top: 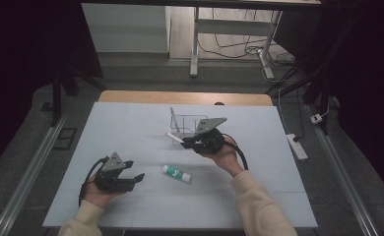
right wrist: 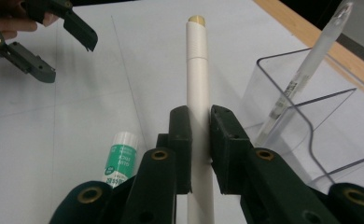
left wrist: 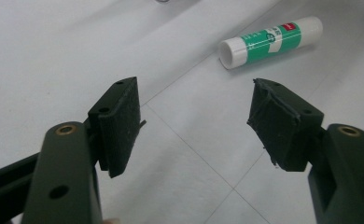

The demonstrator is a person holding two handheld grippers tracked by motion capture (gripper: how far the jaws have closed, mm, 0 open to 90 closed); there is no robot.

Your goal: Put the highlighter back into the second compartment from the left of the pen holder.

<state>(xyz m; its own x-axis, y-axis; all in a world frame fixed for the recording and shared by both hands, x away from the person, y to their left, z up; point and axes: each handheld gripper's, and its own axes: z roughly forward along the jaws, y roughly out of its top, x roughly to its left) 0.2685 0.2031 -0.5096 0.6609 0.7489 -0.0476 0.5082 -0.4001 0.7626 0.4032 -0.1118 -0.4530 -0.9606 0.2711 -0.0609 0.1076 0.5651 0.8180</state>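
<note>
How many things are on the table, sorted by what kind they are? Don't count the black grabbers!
Pens: 2, the white pen clamped in the right gripper, and the clear pen leaning in the holder.
Glue sticks: 1, the green and white glue stick lying on the table.
Clear plastic holders: 1, the clear holder.
Total: 4

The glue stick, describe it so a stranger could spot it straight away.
On the white table, look between the two grippers, nearer the person than the clear box. The glue stick lies flat there, untouched: a short white tube with a green label.
</note>
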